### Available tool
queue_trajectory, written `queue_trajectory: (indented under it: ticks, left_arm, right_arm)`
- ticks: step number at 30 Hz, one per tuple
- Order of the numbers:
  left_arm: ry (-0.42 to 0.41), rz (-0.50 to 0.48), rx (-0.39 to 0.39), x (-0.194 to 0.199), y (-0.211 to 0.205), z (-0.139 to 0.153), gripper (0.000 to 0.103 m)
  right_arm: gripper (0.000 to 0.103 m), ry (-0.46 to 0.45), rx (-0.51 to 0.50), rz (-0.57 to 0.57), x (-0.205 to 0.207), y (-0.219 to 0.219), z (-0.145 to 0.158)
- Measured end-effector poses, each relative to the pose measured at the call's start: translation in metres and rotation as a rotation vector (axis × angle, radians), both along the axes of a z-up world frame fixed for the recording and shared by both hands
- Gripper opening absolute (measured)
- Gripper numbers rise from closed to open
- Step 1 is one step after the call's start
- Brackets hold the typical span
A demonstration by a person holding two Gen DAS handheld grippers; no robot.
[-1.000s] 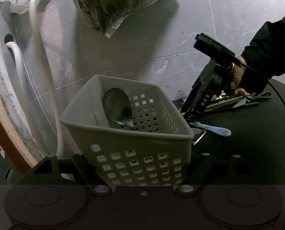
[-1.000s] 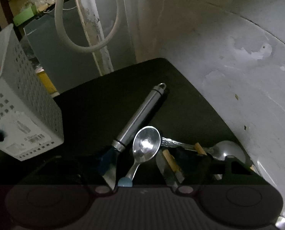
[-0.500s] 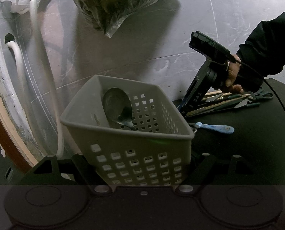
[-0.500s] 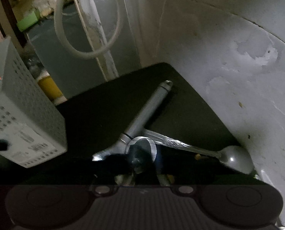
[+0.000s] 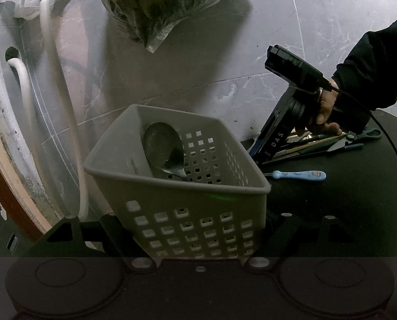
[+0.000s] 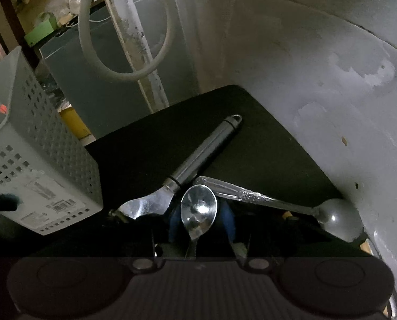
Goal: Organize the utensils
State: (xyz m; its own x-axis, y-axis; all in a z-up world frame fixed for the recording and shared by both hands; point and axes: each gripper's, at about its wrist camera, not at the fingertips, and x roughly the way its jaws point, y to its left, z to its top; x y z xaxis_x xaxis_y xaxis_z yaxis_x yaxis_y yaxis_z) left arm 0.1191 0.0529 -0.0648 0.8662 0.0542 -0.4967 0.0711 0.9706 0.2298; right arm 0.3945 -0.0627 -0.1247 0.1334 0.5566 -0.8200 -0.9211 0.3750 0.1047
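In the left wrist view we see our left gripper (image 5: 195,240) clamped on the lower wall of the grey perforated basket (image 5: 134,165), which sits tilted at the left edge of the black table (image 5: 345,200). Inside the basket a large ladle (image 5: 162,146) leans against the far wall, bowl up. Just right of the basket a blue-handled spoon (image 5: 300,175) lies flat on the table. Beyond it, near the far edge, a pile of utensils (image 5: 318,145) with scissors (image 5: 364,134) rests where our right hand (image 5: 325,112) holds the right gripper (image 5: 257,157) tipped down into it.

In the right wrist view the basket (image 6: 38,154) stands at the left. A metal-handled tool (image 6: 198,160) lies diagonally toward the table's far corner. The small spoon bowl (image 6: 198,208) sits between the right gripper's (image 6: 198,229) blue-padded fingers (image 6: 229,218); the jaws are opening, and we cannot tell whether the pads press on the spoon. A long patterned spoon (image 6: 278,200) stretches to the right edge, its bowl against the wall (image 6: 332,80).
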Motion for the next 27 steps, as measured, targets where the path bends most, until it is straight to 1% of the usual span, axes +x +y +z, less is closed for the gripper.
queue_trajectory:
  ticks: [3,4,10,15,18,21,27]
  left_arm:
    - [0.0,0.001,-0.001,0.0,0.0,0.0,0.082]
    - [0.0,0.001,-0.001,0.0,0.0,0.0,0.082]
    - [0.0,0.0,0.0,0.0,0.0,0.0,0.082]
    - [0.0,0.0,0.0,0.0,0.0,0.0,0.082]
    - [0.0,0.0,0.0,0.0,0.0,0.0,0.082]
    - [-0.001,0.001,0.0,0.0,0.0,0.0,0.082]
    - [-0.004,0.001,-0.001,0.001,0.001,0.001,0.082]
  right_arm:
    - [0.037,-0.041,-0.021,0.019,-0.005,0.005,0.0]
    - [0.035,-0.057,-0.028,0.023,-0.007,0.006,0.0]
    - [0.033,-0.122,-0.041,0.01,-0.021,0.008,-0.002]
    - [0.033,-0.167,-0.043,-0.046,-0.034,0.007,-0.003]
    - [0.033,-0.228,-0.059,-0.085,-0.049,0.009,-0.004]
    - [0.033,-0.269,-0.069,-0.119,-0.059,0.01,-0.005]
    - [0.032,-0.265,-0.033,-0.208,-0.068,0.004,-0.009]
